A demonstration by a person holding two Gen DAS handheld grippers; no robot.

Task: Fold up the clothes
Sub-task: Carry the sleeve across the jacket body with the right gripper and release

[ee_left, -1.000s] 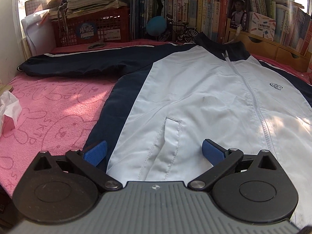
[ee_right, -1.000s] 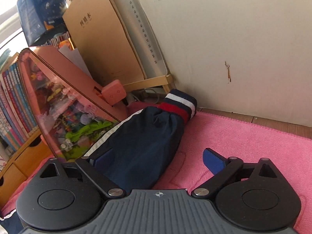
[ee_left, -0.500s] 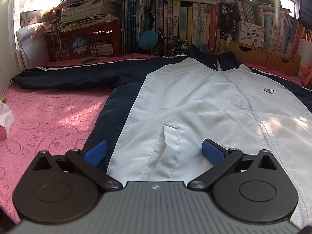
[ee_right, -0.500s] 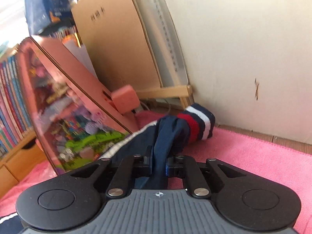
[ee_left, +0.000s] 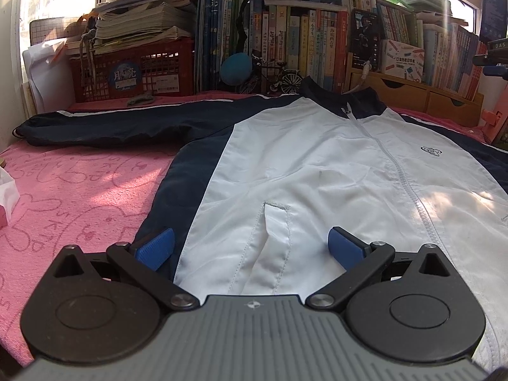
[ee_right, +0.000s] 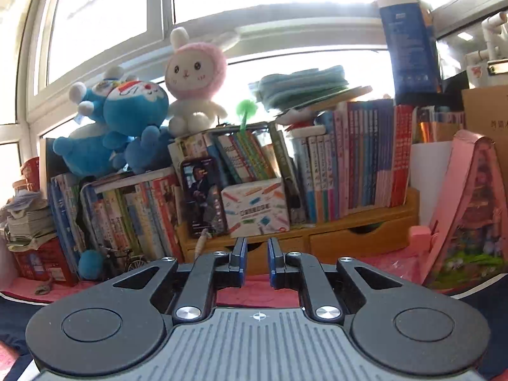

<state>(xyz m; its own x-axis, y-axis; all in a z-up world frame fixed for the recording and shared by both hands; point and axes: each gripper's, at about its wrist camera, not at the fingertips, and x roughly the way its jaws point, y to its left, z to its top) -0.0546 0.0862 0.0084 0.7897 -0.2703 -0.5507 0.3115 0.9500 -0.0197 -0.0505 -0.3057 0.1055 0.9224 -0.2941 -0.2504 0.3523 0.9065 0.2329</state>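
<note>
A white jacket (ee_left: pixel 301 165) with navy sides and a zip lies flat, front up, on a pink towel (ee_left: pixel 79 190). Its navy left sleeve (ee_left: pixel 111 127) stretches out to the left. My left gripper (ee_left: pixel 250 235) hovers open over the hem, by the pocket slit, with its blue pads wide apart. My right gripper (ee_right: pixel 256 247) is raised and points at the bookshelf. Its jaws are opening, a narrow gap shows, and nothing is between them. Navy cloth (ee_right: pixel 9 324) shows only at the bottom corners of the right wrist view.
A red crate (ee_left: pixel 133 73) with stacked papers stands at the back left. Rows of books (ee_left: pixel 301 38) and a wooden drawer unit (ee_left: pixel 412 95) line the back. Plush toys (ee_right: pixel 127 117) sit on top. A pink house-shaped box (ee_right: pixel 470 216) leans at the right.
My right gripper closed on the navy sleeve near its striped cuff, then swung up and away toward the bookshelf; its jaws now stand slightly apart without the sleeve. The left gripper tilted up a little.
</note>
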